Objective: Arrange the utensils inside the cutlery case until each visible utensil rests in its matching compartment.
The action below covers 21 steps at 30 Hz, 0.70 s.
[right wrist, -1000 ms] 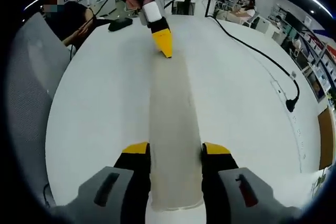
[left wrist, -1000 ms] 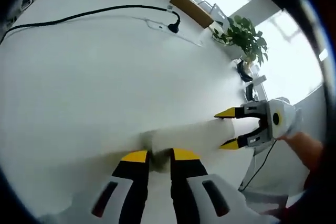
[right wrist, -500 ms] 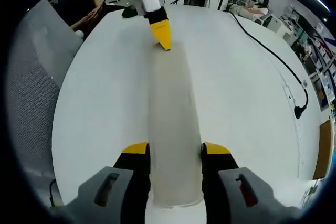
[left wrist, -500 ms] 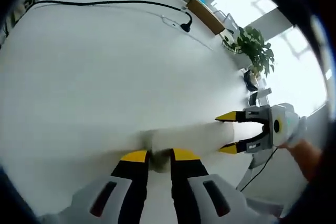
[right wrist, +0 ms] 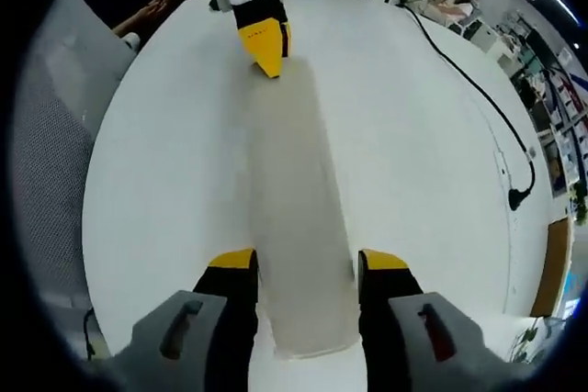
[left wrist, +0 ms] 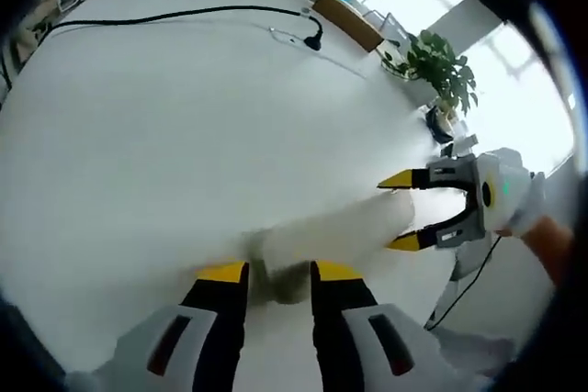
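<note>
Long, pale translucent plastic cutlery case, closed, held off the white round table by both grippers. Right gripper: jaws apart but pressed on the case's near end, case running straight ahead from betw. them. Left gripper: jaws clamped on the opposite end, case extending fwd-right toward the other tool. Vs. half a sec. earlier, both pairs of jaws sit slightly wider (grip perhaps easing) and the case has swung a little. No utensils visible yet; arranging prob. not begun. Black cable lies well beyond, to the right.
</note>
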Tool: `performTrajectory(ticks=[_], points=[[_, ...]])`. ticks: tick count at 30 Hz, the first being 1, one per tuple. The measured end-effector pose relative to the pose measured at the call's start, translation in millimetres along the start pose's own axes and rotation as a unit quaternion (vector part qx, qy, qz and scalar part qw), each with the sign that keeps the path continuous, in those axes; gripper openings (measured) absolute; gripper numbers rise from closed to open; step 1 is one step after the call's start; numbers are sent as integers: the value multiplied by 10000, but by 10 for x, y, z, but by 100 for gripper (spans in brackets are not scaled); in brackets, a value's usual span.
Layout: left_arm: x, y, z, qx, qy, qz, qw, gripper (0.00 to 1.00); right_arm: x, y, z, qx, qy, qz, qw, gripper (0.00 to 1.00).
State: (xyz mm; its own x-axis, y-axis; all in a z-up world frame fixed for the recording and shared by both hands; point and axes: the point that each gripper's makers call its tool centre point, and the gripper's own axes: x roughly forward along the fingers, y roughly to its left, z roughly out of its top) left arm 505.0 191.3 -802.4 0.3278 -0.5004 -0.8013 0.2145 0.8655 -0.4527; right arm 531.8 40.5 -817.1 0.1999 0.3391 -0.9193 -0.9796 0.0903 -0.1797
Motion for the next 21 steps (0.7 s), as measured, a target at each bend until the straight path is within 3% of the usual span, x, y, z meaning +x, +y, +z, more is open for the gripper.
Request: performTrajectory(ticks=[2,4,8,14,19,21], points=[[-25,-2,3,-17,-60,-20,10000,30,-50,-13,-31,187,-1,-55,9998,50],[-60,5,6,-18,-109,8,9999,31,-90,36,-47,362,-67,32,9993,47],[-118,57,48,90,-328,166,9993,35,-73,82,-100,365,-105,-88,9992,39],[-213,69,80,214,-525,320,9979,34,-29,60,-100,258,-51,-237,9994,39],[-413,-80,120,374,-802,72,9961,36,-35,56,-95,319,-50,-232,9992,39],[-504,-204,110,686,-879,-144,9937,36,-46,84,-98,118,-3,-186,9998,38]])
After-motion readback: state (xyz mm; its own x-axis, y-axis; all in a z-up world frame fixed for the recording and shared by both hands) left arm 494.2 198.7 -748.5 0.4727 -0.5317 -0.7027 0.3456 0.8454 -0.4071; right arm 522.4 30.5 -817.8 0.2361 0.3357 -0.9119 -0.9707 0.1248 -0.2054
